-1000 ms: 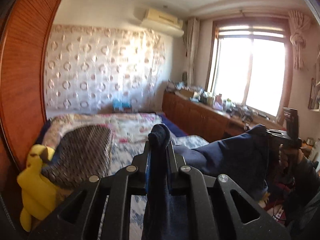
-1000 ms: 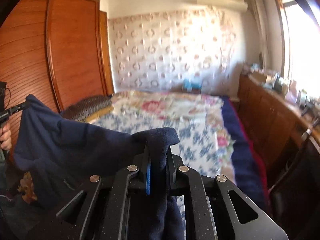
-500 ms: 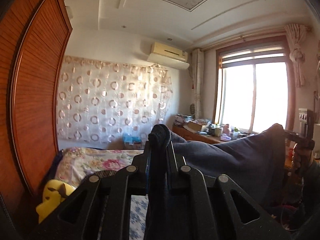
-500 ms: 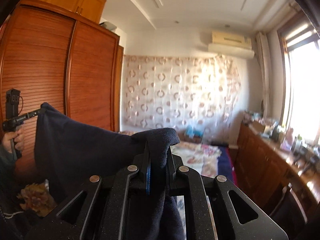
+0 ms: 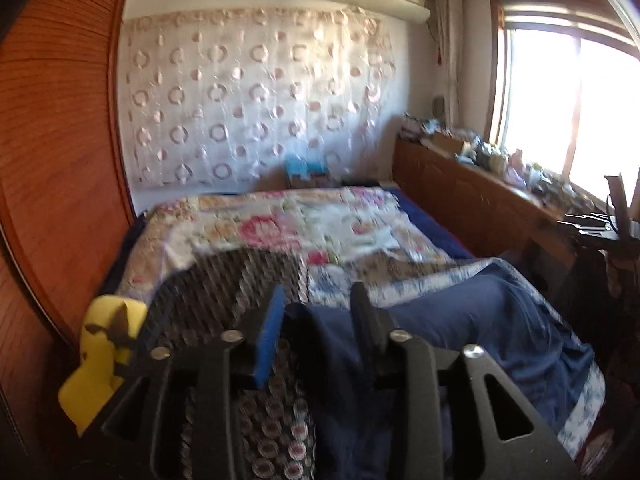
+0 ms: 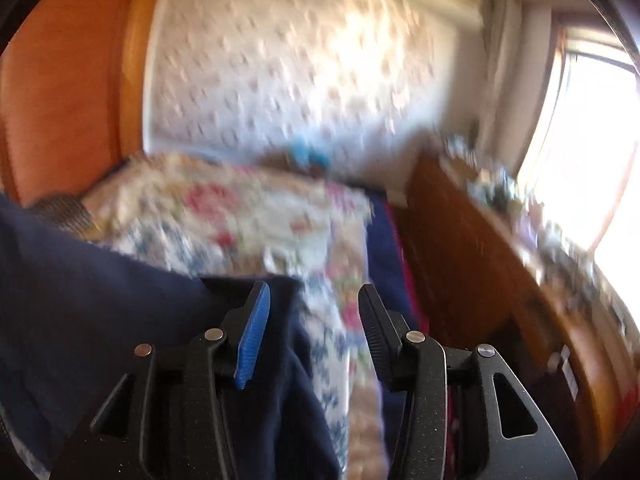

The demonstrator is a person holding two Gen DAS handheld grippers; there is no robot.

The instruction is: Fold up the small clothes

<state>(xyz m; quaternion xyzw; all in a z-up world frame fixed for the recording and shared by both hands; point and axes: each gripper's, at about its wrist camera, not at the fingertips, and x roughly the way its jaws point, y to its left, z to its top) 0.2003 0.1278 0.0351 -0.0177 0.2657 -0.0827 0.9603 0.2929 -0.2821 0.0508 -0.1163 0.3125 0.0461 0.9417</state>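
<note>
A dark navy garment (image 5: 492, 316) lies spread across the near end of the bed with the floral cover (image 5: 304, 232). My left gripper (image 5: 318, 308) is open, and the garment's corner lies loose between its fingers. The garment also fills the lower left of the right wrist view (image 6: 100, 300). My right gripper (image 6: 312, 312) is open, with the garment's other corner hanging free between its fingers above the bed (image 6: 248, 220). The right wrist view is blurred by motion.
A dark patterned cloth (image 5: 224, 288) and a yellow plush toy (image 5: 100, 356) lie at the bed's left. A wooden wardrobe (image 5: 52, 140) stands left. A cluttered wooden cabinet (image 5: 480, 192) runs under the window at right.
Both grippers came down from holding the garment stretched up in the air. Their jaws opened and let go, and the garment now rests on the bed.
</note>
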